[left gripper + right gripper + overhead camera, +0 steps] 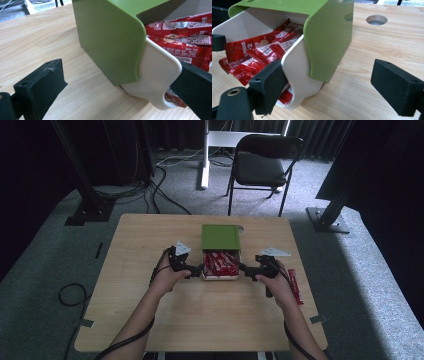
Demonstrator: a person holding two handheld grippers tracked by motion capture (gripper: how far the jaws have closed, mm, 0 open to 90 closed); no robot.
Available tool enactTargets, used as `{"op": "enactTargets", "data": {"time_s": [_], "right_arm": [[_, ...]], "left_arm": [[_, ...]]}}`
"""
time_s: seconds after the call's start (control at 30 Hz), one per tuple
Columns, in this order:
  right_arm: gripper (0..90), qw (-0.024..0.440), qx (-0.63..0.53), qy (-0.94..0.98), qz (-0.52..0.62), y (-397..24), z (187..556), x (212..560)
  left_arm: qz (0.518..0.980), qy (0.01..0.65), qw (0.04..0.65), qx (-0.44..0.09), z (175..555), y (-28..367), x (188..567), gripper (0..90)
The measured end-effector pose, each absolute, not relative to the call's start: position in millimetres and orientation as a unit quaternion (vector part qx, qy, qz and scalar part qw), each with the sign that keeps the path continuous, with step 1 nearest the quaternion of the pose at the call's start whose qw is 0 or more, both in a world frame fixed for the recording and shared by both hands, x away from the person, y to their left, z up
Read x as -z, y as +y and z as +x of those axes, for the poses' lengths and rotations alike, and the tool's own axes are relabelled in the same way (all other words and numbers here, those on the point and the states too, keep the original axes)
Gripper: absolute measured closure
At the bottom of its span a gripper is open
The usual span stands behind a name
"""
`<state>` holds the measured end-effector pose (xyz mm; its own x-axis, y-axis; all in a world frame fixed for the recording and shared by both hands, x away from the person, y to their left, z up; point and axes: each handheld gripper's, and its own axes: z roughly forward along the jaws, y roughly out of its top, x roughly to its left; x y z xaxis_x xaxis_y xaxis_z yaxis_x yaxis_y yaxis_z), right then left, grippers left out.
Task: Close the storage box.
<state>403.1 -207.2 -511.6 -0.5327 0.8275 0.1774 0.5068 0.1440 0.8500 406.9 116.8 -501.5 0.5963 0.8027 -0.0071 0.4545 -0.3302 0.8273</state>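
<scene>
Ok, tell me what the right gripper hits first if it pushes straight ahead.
Most likely the white drawer: the right gripper is open, its jaws straddling that drawer's near corner, with the green sleeve just behind. Depth is hard to judge.

Left gripper point(196, 268) and right gripper point(245, 268) facing inward (level), jaws apart

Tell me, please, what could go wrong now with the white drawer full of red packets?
The left gripper and right gripper are open around the white drawer's front corners, so it might skew in the green sleeve. The heaped red packets could snag under the sleeve's edge or spill.
</scene>
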Motion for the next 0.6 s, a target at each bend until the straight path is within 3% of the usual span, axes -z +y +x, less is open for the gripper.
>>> {"op": "enactTargets", "data": {"time_s": [0.6], "right_arm": [[12.3, 0.182, -0.473, 0.727, 0.464, -203.9, 414.6, 512.7]], "left_arm": [[0.790, 0.396, 0.411, -0.222, 421.5, 115.2, 499.6, 1.4]]}}
